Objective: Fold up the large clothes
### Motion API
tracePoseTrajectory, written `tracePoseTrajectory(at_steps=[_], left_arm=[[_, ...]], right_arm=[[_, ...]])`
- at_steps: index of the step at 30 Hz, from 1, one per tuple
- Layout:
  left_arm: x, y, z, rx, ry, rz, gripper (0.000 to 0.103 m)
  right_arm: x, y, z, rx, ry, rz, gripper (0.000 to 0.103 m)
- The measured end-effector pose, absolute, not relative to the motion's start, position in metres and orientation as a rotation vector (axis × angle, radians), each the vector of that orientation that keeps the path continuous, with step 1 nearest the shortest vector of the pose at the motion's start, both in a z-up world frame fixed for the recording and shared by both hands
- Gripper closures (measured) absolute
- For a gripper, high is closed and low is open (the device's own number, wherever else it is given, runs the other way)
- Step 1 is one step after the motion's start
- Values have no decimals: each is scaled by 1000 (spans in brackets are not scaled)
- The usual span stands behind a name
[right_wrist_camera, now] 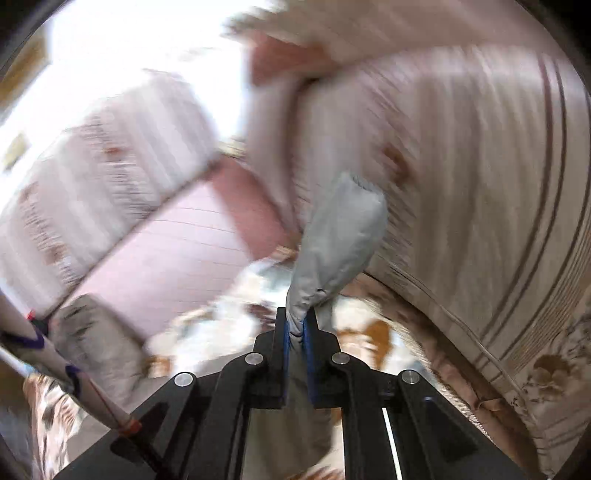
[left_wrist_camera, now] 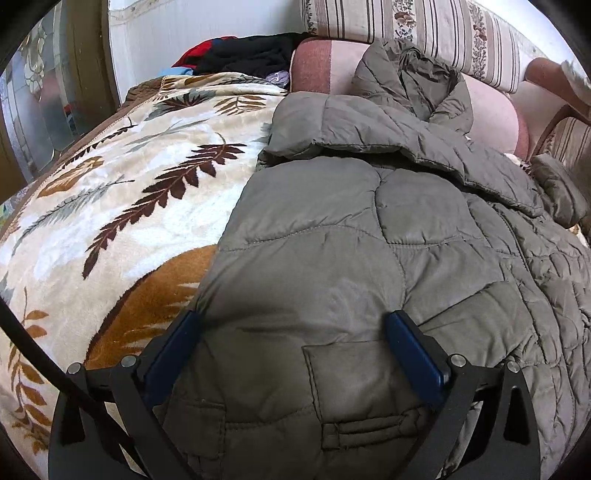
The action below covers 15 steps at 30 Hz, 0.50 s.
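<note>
Blanket (left_wrist_camera: 122, 206), cream plush with brown and rust fern leaves, covers the bed on the left of the left wrist view. Heap of dark and red clothes (left_wrist_camera: 240, 55) sits beyond it, against the wall. Quilted jacket (left_wrist_camera: 369, 236), grey-olive, padded, lies spread on the blanket from centre to right, its upper part folded down over the body and its collar end resting against a pink cushion (left_wrist_camera: 325, 66). Striped floral sofa back (left_wrist_camera: 424, 26) runs behind the cushion. Left claw (left_wrist_camera: 293, 325), blue-padded fingers set wide apart and released, hovers low over the jacket's lower panel near a patch pocket (left_wrist_camera: 369, 373); whether the pads touch the cloth cannot be told.

Right wrist view, heavily blurred: part of the jacket (right_wrist_camera: 92, 339) lies at lower left on the blanket (right_wrist_camera: 362, 336). Pink cushion (right_wrist_camera: 177, 251) sits at centre left, striped sofa fabric (right_wrist_camera: 480, 184) at right. Right claw (right_wrist_camera: 295, 325) is clenched on a grey padded fold of the jacket (right_wrist_camera: 340, 236), which stands up from between the blue pads, lifted clear of the bed.
</note>
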<state>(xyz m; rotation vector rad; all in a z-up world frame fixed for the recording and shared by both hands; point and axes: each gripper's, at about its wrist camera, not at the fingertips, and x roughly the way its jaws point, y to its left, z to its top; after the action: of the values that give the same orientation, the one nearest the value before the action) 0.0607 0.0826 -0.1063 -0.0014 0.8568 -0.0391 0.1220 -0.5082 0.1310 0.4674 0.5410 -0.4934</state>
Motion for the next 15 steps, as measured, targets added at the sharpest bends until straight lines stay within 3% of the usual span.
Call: tracePoseTrajectory(at_steps=[7,12,15], left_arm=[[54,89,-103,-52,835,-86,2],[52,91,-101,-60,833,-95,2],[52,91,-101,-63,834,-97,2]], right_arm=[[147,-330,183,253,532,-222,95],[177,-212,141,157,632,-31,95],[196,-152,87,148,739,63,95]])
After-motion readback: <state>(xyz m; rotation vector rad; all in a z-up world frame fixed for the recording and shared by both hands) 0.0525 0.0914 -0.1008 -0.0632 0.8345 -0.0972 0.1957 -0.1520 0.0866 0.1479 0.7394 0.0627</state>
